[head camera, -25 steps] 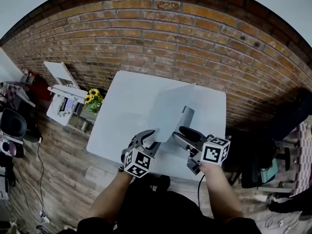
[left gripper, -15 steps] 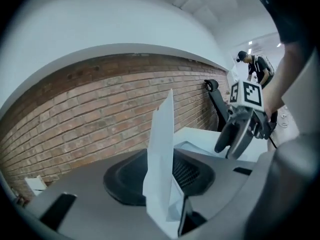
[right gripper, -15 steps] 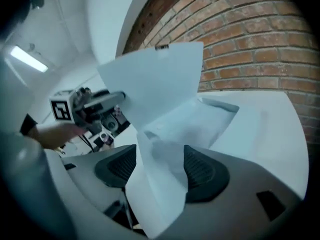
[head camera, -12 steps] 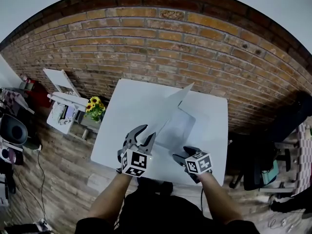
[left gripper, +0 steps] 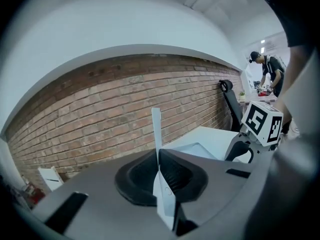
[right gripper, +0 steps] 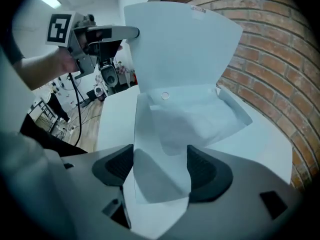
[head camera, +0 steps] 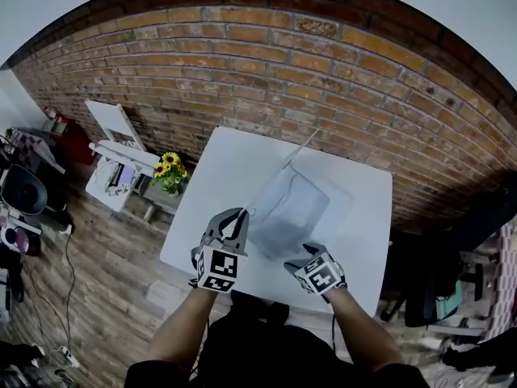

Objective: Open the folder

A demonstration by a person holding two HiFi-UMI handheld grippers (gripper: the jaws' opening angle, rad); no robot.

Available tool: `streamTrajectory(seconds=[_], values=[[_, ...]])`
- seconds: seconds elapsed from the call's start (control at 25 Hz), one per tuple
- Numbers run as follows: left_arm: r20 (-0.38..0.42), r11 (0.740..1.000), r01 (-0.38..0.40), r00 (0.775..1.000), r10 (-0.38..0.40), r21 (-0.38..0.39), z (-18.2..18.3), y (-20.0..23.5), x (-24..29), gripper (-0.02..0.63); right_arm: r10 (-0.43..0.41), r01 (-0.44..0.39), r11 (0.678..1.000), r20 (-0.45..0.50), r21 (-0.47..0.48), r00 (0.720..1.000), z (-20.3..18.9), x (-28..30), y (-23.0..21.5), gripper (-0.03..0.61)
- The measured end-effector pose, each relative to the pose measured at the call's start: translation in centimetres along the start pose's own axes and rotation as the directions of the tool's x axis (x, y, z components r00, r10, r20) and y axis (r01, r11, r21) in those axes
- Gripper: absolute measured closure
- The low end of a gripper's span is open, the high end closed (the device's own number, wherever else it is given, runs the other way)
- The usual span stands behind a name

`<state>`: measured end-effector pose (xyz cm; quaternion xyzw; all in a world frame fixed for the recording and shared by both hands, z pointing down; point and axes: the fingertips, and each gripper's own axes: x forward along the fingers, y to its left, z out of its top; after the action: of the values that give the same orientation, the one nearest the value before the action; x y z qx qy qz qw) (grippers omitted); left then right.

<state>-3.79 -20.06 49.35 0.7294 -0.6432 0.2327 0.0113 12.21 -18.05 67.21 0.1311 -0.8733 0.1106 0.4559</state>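
Pale-blue translucent plastic folder (head camera: pixel 297 210) lies flat on the white square table (head camera: pixel 214 176), directly ahead of both sets of fingers.

Left gripper (head camera: pixel 240 215): fingers pressed together, pinching the free edge of the folder's thin front flap (head camera: pixel 276 175). In the left gripper view the flap (left gripper: pixel 156 129) stands on edge between the closed pads and rises above them. In the head view the flap runs as a raised sheet from these fingertips up and away toward the far side of the table. It is hinged along the folder's far edge, so the folder is partly open.

Right gripper (head camera: pixel 310 254): fingers spread wide, the jaws having just been opening. In the right gripper view the folder's near end (right gripper: pixel 165 179) lies between the two dark pads. It touches or nearly touches the left-hand pad, with a clear gap to the other, and is not squeezed. Beyond these fingertips sits the folder's back sheet with a small round snap (right gripper: pixel 165 96). The lifted flap (right gripper: pixel 180 49) stands above it, the left gripper (right gripper: pixel 134 32) clamped on its upper left edge.

Red brick wall (head camera: pixel 323 71) lies beyond the table's far edge.
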Motion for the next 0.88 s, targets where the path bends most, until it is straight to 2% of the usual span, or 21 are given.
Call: streamTrajectory(seconds=[0.16, 0.28, 0.4, 0.56, 0.72, 0.8, 0.88], values=[[-0.061, 0.991, -0.11, 0.992, 0.106, -0.075, -3.2, 2.6, -3.2, 0.588, 0.056, -0.06, 0.994, -0.047, -0.096, 0.997, 1.1, 1.3, 1.5, 0.232], [-0.13, 0.96, -0.24, 0.966, 0.222, -0.146, -6.5, 5.5, -5.7, 0.581, 0.086, -0.1, 0.981, -0.089, -0.166, 0.992, 1.4, 2.0, 2.4, 0.232], [-0.183, 0.932, -0.327, 0.937, 0.298, -0.157, -8.6, 7.9, -7.0, 0.546, 0.108, -0.128, 0.971, -0.108, -0.2, 0.988, 1.5, 2.2, 2.8, 0.233], [-0.225, 0.917, -0.38, 0.91, 0.348, -0.118, -9.6, 10.0, -7.0, 0.507, 0.118, -0.141, 0.969, -0.123, -0.201, 0.985, 1.4, 2.0, 2.9, 0.233], [-0.284, 0.892, -0.438, 0.874, 0.394, -0.113, -11.5, 12.0, -7.3, 0.463, 0.129, -0.153, 0.969, -0.133, -0.196, 0.983, 1.2, 1.9, 2.9, 0.233], [-0.307, 0.888, -0.446, 0.865, 0.396, -0.112, -12.6, 12.8, -7.2, 0.444, 0.13, -0.158, 0.967, -0.148, -0.198, 0.98, 0.9, 1.8, 2.6, 0.233], [-0.321, 0.893, -0.435, 0.867, 0.382, -0.112, -13.5, 13.4, -7.0, 0.424, 0.131, -0.164, 0.966, -0.17, -0.199, 0.977, 0.6, 1.7, 2.0, 0.233]])
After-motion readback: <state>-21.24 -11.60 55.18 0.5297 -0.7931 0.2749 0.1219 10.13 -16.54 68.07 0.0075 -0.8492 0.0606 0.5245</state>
